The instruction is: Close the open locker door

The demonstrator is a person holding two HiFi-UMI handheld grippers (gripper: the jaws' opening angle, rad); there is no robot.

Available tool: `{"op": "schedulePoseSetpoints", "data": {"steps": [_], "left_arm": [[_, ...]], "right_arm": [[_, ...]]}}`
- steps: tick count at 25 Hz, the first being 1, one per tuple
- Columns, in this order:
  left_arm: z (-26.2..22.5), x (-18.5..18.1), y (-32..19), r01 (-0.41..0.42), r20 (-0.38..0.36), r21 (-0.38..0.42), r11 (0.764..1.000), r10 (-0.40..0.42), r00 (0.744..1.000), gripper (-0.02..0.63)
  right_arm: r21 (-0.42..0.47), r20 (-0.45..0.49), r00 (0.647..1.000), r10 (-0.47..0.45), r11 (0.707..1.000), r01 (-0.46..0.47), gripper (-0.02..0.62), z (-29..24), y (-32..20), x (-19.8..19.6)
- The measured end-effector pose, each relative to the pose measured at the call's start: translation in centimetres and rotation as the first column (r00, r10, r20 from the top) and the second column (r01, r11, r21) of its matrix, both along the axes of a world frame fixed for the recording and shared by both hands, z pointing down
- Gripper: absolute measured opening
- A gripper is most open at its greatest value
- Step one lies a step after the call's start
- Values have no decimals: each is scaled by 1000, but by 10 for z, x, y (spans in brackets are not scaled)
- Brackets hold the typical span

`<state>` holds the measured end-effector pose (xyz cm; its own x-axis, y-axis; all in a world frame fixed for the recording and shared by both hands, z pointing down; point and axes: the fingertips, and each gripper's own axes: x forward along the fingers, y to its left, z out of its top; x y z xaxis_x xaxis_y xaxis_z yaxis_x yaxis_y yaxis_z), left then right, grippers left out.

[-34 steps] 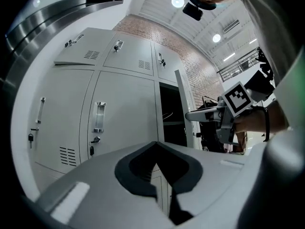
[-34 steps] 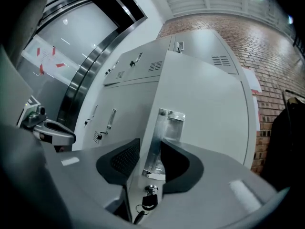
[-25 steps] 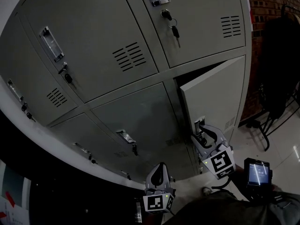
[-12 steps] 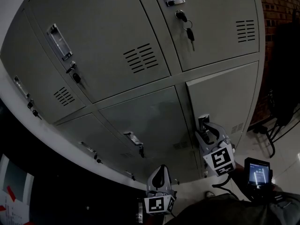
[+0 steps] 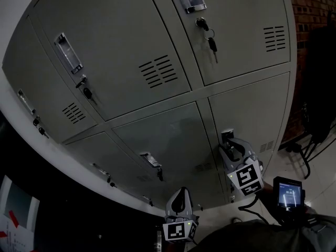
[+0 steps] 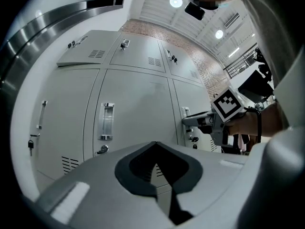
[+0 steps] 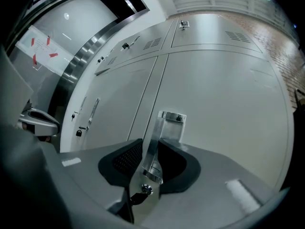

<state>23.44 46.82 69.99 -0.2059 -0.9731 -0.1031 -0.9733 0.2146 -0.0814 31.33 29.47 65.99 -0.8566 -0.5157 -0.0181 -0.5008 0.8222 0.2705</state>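
Right claw (image 7: pixel 151 163) straddles the door handle (image 7: pixel 164 125) of the lower right locker door (image 5: pixel 254 106). Its jaws have just been closing, and the pads now lie against both sides of the metal pull, so it looks clamped on it. Directly below the handle, between the roots of the jaws, sits the lock with its key (image 7: pixel 144 189).

A second ago this door stood ajar, its top edge swung out with a dark gap behind it. Half a second ago, and now, it lies flush in the frame, with seams that run even with the neighbouring door (image 5: pixel 168 135) and with the door above.

That puts the closing itself as good as done. What probably remains is to confirm that the door stays seated, then let go of the handle and draw back. The risk lies in backing off before the jaws part, since that would drag the door open again.

Left claw (image 5: pixel 181 190) hangs low and well apart from the lockers, jaws together on nothing, pointed toward the neighbouring door and taking no part.
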Motion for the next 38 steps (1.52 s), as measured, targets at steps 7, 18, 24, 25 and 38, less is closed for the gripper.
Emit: {"op": "schedulePoseSetpoints", "data": {"steps": [7, 18, 24, 25, 38], "left_arm": [[1, -2, -6, -3, 4, 2, 1000, 3, 1000, 2], [-1, -5, -2, -19, 12, -12, 1000, 19, 1000, 2], [-5, -1, 2, -44, 0, -8, 999, 44, 999, 2], [-7, 1, 3, -52, -4, -5, 999, 52, 999, 2], [9, 82, 31, -222, -72, -9, 975, 221, 973, 2]], "right_arm": [[8, -1, 1000, 0, 1000, 0, 112, 0, 0, 0], [13, 22, 999, 28, 1000, -29, 147, -2, 1, 4], [9, 22, 998, 65, 998, -65, 156, -7, 5, 18], [11, 19, 997, 71, 997, -72, 156, -7, 8, 21], [-48, -41, 981, 188, 981, -190, 147, 19, 81, 121]]}}
